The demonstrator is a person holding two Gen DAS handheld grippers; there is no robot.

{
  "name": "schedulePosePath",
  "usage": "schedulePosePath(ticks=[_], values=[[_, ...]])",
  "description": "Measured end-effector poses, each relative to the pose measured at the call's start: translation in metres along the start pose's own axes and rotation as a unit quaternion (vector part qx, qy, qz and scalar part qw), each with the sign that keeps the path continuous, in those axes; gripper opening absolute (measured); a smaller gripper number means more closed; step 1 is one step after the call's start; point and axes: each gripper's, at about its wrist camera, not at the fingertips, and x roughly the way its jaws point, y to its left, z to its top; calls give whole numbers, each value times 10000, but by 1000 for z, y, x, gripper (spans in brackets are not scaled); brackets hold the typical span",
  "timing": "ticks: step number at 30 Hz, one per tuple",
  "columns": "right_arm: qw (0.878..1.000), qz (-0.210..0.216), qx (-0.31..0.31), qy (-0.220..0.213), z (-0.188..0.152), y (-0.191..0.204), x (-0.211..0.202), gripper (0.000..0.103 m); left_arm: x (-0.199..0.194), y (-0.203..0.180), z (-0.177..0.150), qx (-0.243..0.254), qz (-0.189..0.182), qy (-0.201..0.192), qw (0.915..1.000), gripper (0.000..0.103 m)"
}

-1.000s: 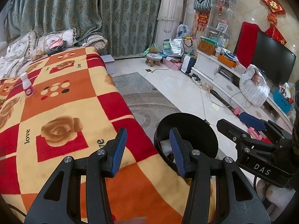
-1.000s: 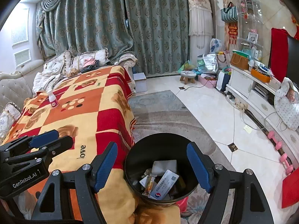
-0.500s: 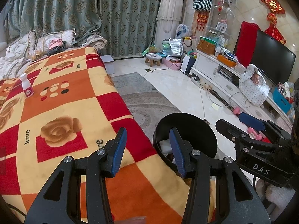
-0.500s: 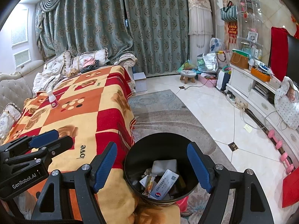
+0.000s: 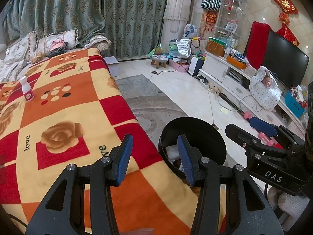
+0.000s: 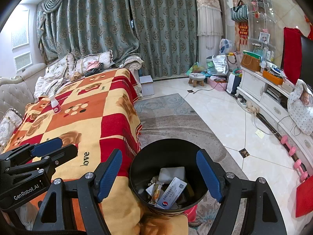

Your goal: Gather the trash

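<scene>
Upright black bin (image 6: 168,156); wrappers (image 6: 172,192) inside

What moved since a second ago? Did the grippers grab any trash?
Almost nothing moved. The left gripper and right gripper are both open and empty, hanging where they were beside the bin. Nothing was grabbed or dropped. The trash in the bin and the bottle on the blanket stayed put.

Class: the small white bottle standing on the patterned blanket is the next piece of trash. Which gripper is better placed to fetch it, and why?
Left, probably. The left gripper is open over the blanket, on the bottle's side; the right gripper is over the black bin.
</scene>
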Motion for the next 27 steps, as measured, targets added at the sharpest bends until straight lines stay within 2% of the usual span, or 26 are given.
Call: schedulePosePath(ticks=[27], values=[[10000, 1, 9, 22, 1, -1, -1, 77, 1, -3, -1, -3, -19, 22, 10000, 46]])
